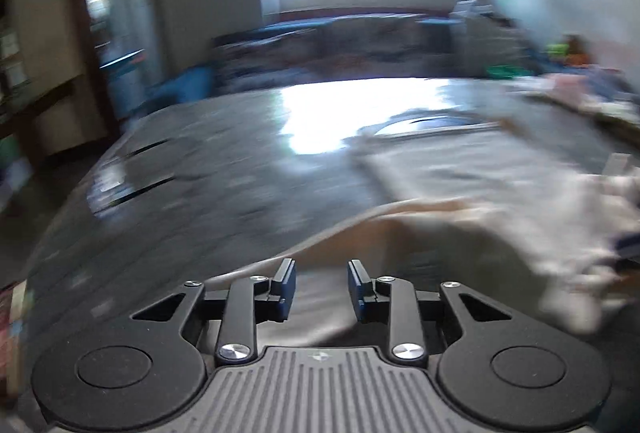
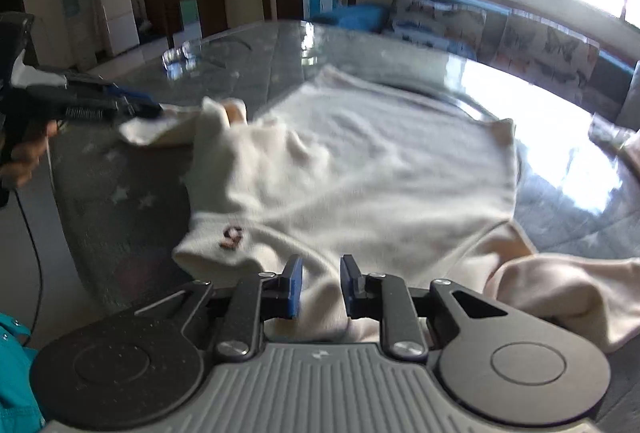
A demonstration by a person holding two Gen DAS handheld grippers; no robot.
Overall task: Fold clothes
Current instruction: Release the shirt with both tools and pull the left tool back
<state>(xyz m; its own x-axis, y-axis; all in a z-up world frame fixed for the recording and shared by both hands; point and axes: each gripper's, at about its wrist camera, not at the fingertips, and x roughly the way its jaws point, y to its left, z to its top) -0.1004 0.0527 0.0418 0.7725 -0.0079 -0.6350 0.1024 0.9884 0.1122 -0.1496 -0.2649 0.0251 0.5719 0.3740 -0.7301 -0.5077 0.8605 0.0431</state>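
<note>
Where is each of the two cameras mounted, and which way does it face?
Left wrist: rides the left gripper, looking over its open blue pads across the glossy dark table toward a window; view blurred.
Right wrist: rides the right gripper, facing the cream-white sweater; a hand holding the other gripper shows at left.
Shared: the sweater and table.

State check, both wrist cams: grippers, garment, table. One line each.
left gripper: jaws apart, nothing pinched; cloth lies below them.
right gripper: jaws apart, over the garment's near edge, not clamped.
cream garment: spread mostly flat, rumpled; one sleeve folded over the body, near corner hanging over the table edge.
table: glossy top, garment lying on it.
</note>
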